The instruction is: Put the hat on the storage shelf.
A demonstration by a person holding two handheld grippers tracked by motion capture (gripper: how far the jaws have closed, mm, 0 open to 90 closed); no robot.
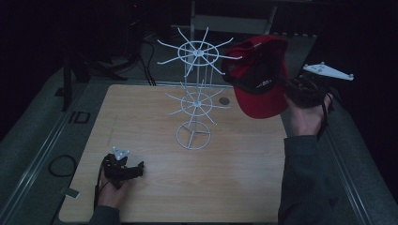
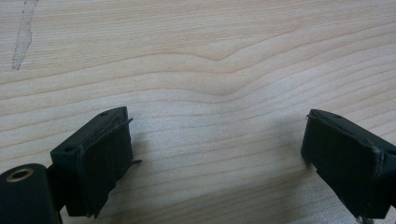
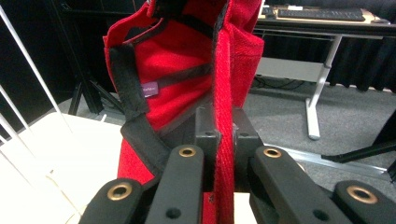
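Beside the white wire rack (image 1: 196,101), right tongs (image 3: 224,135) clamp a red cap (image 1: 259,77); left tongs (image 2: 215,154) rest open on the table (image 1: 234,178).

I saw a red baseball cap (image 1: 260,77) held up in the air, beyond the table's far right corner, just beside the top tier of the white wire rack (image 1: 197,96). It hung tilted, its hollow inside facing the rack and its brim pointing down toward the table's right edge. In the right gripper view its red woven fabric stood edge-on, with black sweatband trim and a small purple label (image 3: 149,88) sewn inside.
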